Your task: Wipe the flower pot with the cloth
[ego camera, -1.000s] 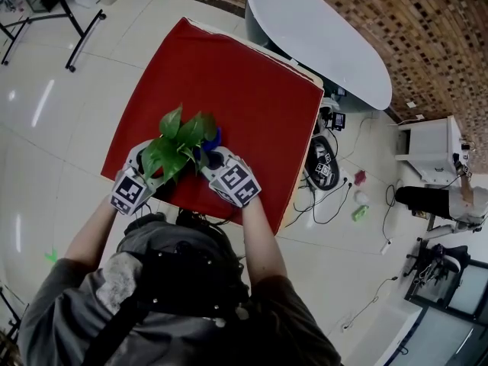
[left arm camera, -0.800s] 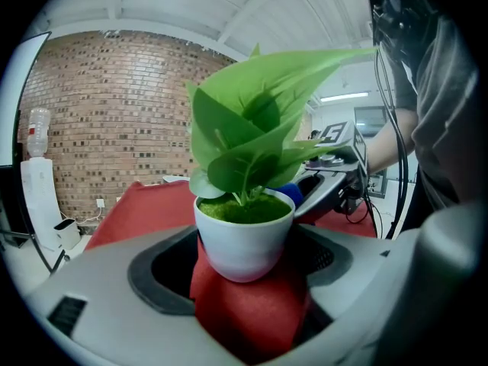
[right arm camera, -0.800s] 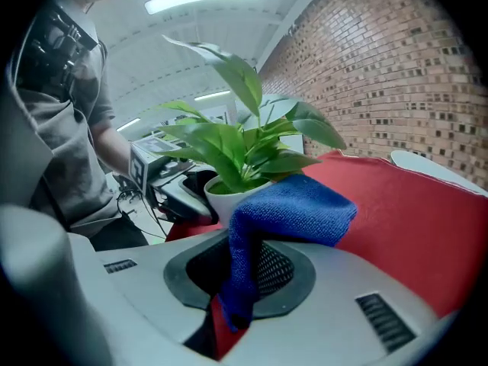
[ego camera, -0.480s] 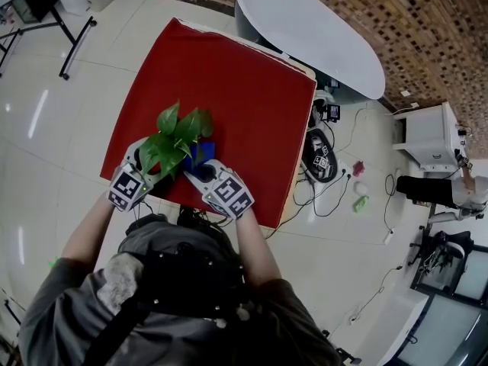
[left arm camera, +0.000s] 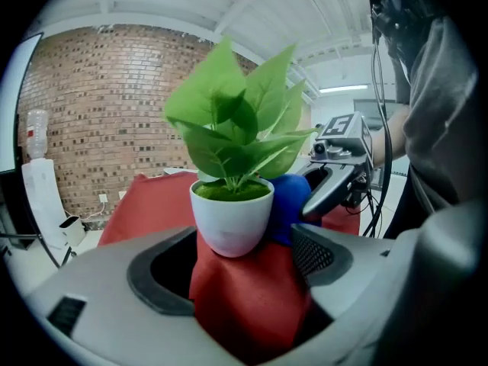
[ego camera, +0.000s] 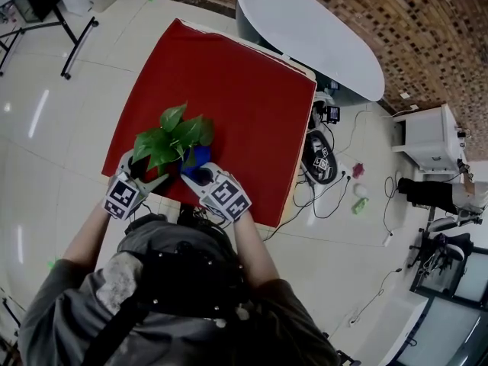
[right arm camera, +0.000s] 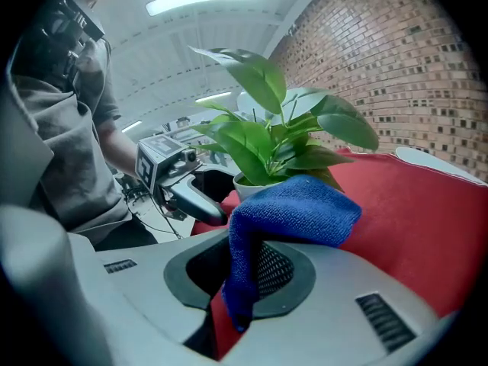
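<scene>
Head view hides the flower pot (left arm camera: pixel 231 216) under its own green leaves (ego camera: pixel 171 134); only a blue patch of the cloth (ego camera: pixel 195 157) shows beside them, near the front edge of the red table (ego camera: pixel 244 90). Right gripper view shows only a sliver of the pot's white rim behind the cloth. The left gripper (ego camera: pixel 145 172) has its jaws spread wide, with the pot standing upright between their tips; whether either pad touches it cannot be told. The right gripper (right arm camera: pixel 240 274) is clamped on the cloth, which hangs down between its jaws and folds over the top. The bunched cloth lies against the side of the pot away from the left gripper.
</scene>
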A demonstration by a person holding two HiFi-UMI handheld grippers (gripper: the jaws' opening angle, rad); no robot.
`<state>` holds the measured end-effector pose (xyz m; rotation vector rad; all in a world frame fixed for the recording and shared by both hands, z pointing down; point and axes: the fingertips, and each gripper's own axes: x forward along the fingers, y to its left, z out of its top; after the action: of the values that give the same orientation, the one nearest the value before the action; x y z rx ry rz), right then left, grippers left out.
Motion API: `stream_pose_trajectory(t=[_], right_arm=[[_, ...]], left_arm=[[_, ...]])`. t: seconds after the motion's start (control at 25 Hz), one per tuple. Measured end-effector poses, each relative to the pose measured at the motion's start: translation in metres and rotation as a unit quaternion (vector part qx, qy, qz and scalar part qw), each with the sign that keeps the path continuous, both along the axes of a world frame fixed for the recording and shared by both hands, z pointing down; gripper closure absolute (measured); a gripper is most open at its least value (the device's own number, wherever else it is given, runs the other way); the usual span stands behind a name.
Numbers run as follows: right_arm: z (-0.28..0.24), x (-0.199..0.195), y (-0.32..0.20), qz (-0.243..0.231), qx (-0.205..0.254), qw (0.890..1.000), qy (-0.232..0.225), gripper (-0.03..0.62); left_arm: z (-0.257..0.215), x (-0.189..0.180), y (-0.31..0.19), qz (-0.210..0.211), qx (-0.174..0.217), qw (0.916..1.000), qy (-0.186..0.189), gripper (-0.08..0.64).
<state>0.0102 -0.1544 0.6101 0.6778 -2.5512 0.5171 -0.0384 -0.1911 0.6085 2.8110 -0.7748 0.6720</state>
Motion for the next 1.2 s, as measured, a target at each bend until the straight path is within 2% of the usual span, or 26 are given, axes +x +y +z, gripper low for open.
stream_pose_trajectory(t=[0.2,0.36,0.56,0.68,0.84,0.92,1.08,1.2], right_arm=[[-0.004,-0.022,0.013,-0.035,-0.007,0.999,-0.004,0.514],[-0.003,-0.032,0.021,-0.053,-0.007,0.999,-0.004,0.514],[-0.004,-0.019,0.026,-0.042,-0.015,0.999,-0.009,0.514],[0.001,0.009,0.019,0.000,-0.025,1.000,-0.018,0.514],[0.005,0.044,-0.019,0.044,-0.005,0.999,0.009,0.514],[0.010,0.047,-0.041,0.042,0.002,0.999,0.019,0.514],[0.015,0.032,-0.070,0.013,-0.009,1.000,-0.010,0.514],[0.014,0.020,-0.081,-0.011,-0.013,1.000,-0.014,0.514]], left_arm=[[-0.008,-0.008,-0.011,-0.067,0.016,0.9975,0.014,0.135],[-0.012,-0.007,-0.017,-0.073,0.037,0.9966,0.002,0.135],[-0.016,-0.005,-0.025,-0.088,0.048,0.9950,0.000,0.135],[-0.015,-0.003,-0.025,-0.083,0.047,0.9954,0.007,0.138],[-0.010,-0.002,-0.024,-0.065,0.046,0.9967,0.014,0.141],[-0.008,-0.002,-0.026,-0.056,0.044,0.9972,0.019,0.141],[-0.005,0.001,-0.029,-0.042,0.041,0.9981,0.020,0.141],[-0.008,0.004,-0.037,-0.040,0.037,0.9982,0.024,0.141]])
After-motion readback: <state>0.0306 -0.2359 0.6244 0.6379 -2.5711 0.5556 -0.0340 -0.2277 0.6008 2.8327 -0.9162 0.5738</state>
